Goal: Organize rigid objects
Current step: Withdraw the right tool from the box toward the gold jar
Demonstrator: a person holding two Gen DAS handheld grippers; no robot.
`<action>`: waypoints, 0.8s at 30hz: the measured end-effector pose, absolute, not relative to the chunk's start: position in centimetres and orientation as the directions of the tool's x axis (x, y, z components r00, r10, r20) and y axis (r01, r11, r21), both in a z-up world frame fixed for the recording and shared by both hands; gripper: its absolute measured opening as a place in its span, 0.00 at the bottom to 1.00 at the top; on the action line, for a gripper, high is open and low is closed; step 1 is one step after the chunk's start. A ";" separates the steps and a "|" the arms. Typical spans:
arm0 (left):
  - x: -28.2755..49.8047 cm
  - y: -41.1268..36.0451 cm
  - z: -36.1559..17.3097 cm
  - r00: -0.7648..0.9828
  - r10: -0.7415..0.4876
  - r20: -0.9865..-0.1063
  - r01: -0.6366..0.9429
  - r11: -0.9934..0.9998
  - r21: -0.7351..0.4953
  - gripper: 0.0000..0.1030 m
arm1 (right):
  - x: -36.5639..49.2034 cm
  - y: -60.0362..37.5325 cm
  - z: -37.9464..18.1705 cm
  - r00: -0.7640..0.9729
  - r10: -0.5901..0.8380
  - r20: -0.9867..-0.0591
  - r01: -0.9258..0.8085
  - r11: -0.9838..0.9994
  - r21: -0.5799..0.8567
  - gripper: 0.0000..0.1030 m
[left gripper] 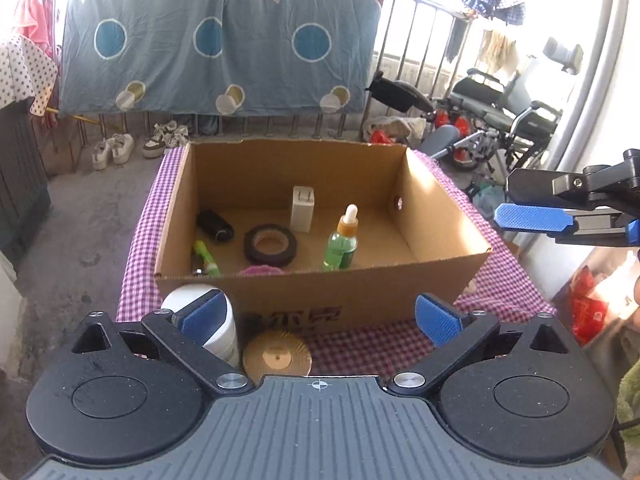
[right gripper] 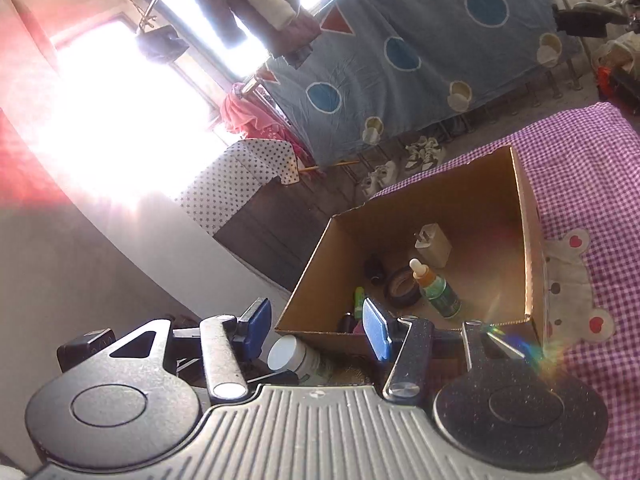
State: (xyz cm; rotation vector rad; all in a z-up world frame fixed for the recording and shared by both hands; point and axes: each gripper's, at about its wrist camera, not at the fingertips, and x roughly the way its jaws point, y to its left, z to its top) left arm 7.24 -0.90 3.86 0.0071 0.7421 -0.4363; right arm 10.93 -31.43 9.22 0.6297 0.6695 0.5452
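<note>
An open cardboard box [left gripper: 440,216] stands on a purple checked cloth [left gripper: 360,344]. Inside it are a black tape roll [left gripper: 270,245], a green dropper bottle [left gripper: 342,240], a white charger [left gripper: 303,213], a small black cylinder [left gripper: 215,225] and a green object [left gripper: 205,259]. In front of the box a white jar [left gripper: 224,330] and a gold disc [left gripper: 277,356] rest on the cloth. My left gripper [left gripper: 318,318] is open and empty, low in front of the box. My right gripper [right gripper: 316,326] is open and empty, to the right of the box; it also shows in the left wrist view [left gripper: 532,216].
A blue patterned sheet [left gripper: 216,40] hangs on a railing behind. Shoes [left gripper: 114,150] lie on the floor at the left, and a wheelchair [left gripper: 500,120] stands at the right. The cloth has a bear print [right gripper: 572,284] beside the box [right gripper: 532,248].
</note>
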 end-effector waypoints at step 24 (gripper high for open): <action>8.4 -1.3 -6.4 0.592 -0.358 -0.722 0.388 0.912 -0.134 0.96 | 18.1 -20.4 -5.0 0.441 0.649 -0.620 -0.130 0.729 0.672 0.44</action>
